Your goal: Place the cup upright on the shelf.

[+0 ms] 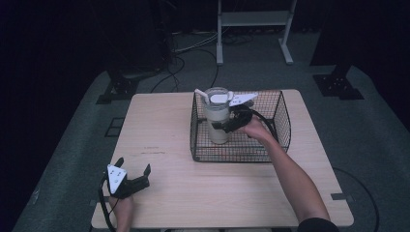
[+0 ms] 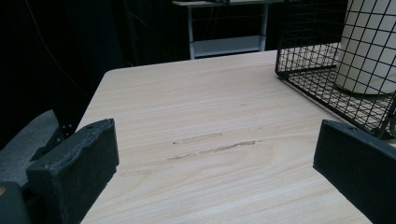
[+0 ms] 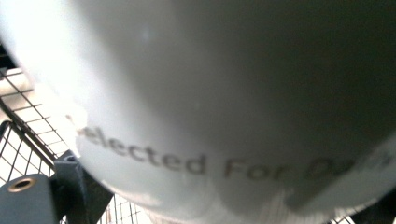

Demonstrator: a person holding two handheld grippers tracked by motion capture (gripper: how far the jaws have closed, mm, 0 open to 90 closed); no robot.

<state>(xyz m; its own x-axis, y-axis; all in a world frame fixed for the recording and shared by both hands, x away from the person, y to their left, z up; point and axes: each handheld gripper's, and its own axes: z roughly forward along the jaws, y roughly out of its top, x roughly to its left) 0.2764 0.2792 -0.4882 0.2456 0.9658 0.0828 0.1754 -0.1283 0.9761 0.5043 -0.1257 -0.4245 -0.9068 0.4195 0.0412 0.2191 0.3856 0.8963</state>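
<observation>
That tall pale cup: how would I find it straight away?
Find the black wire basket at the far side of the wooden table. The cup stands upright in its left half, the right gripper at its side. It is cream, with a white lid and straw.

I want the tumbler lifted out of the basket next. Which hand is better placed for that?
The right. Its tool is inside the black wire basket, closed around the tall white lidded tumbler. The left tool rests open near the wooden table's front edge, far from the basket.
</observation>
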